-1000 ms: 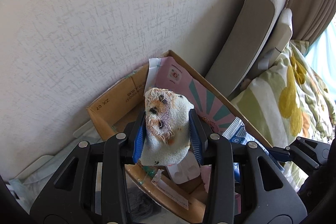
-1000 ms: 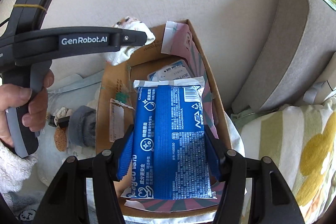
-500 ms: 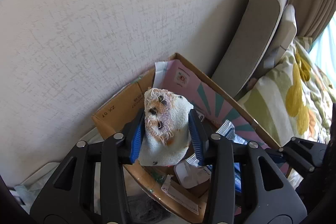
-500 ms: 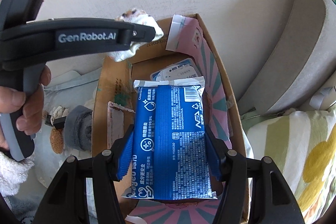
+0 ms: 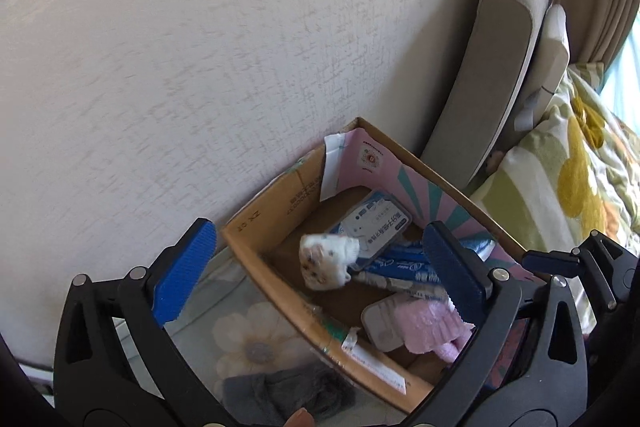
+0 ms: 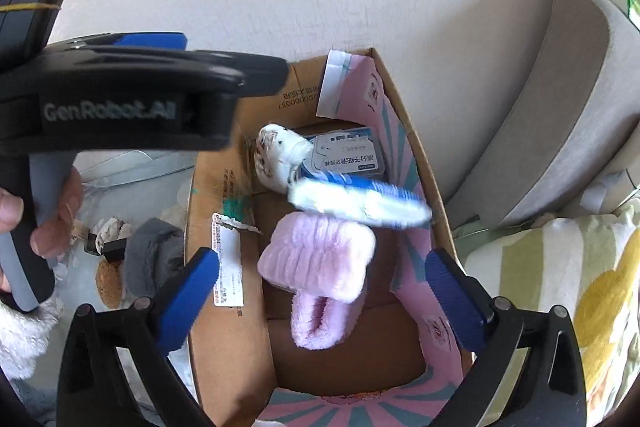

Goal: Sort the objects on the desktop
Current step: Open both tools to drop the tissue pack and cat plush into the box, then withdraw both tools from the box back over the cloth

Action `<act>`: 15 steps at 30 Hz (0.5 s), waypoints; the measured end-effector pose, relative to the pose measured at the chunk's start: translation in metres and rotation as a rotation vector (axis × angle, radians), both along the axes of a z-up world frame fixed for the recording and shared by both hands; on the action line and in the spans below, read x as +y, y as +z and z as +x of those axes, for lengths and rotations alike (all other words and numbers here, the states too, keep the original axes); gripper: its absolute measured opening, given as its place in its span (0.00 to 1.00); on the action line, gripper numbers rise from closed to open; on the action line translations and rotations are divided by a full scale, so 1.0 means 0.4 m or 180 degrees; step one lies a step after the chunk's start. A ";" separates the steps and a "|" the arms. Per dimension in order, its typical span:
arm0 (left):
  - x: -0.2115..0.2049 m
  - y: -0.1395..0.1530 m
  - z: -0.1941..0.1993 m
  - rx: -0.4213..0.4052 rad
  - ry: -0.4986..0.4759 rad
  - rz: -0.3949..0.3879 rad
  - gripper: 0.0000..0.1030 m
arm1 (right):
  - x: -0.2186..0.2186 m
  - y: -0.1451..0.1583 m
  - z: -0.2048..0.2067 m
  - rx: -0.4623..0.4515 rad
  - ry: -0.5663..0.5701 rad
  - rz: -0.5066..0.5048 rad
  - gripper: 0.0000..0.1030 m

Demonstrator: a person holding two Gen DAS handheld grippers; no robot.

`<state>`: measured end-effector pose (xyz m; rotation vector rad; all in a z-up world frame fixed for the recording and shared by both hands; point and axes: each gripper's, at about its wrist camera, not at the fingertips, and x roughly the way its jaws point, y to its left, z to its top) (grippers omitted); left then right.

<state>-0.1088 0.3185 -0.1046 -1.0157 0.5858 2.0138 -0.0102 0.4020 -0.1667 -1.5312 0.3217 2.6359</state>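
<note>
Desktop objects: 2 of them now sit inside the cardboard box (image 6: 224, 307), not in my grip. Both sets of jaws have just been opening and stand wide apart, with nothing between the pads.

Near: my right gripper (image 6: 320, 279) hangs over the near half of the box, pointing steeply down. Directly under its gap lies a pink fluffy item (image 6: 320, 263), already in the box.

Middle: the blue wipes pack (image 6: 360, 199) appears blurred, so I judge it is dropping or just landing. Its long axis runs crosswise to my right jaw line, slanting from the box centre toward the pink-lined right wall.

Farther: the small white plush (image 5: 324, 261) lies beyond the wipes, touching a flat pack with a white label (image 6: 348, 151) near the far end. In the left wrist view it sits between and beyond the fingers of my left gripper (image 5: 316, 267).

Outside the box, on my left: a grey cloth item (image 6: 150, 255) and a brown round piece (image 6: 109, 283), near the hand (image 6: 48, 211) holding the left gripper. Judgement: the next pick lies leftward, so the left hand is nearer.
</note>
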 end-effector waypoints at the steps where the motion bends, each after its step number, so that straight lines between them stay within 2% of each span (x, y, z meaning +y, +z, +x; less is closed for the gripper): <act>1: -0.011 0.006 0.001 0.0001 0.0019 0.0013 1.00 | -0.001 0.003 0.004 0.0004 -0.0002 0.0006 1.00; 7: -0.087 0.055 -0.004 0.0030 0.0079 0.0113 1.00 | -0.010 0.036 0.028 0.0086 -0.0069 0.0036 1.00; 11: -0.132 0.079 0.009 0.0049 0.0098 0.0207 1.00 | -0.027 0.060 0.045 0.0184 -0.0068 -0.0195 1.00; 15: -0.178 0.104 0.019 -0.0011 0.0105 0.0353 1.00 | -0.070 0.088 0.057 0.0218 0.0031 -0.0057 1.00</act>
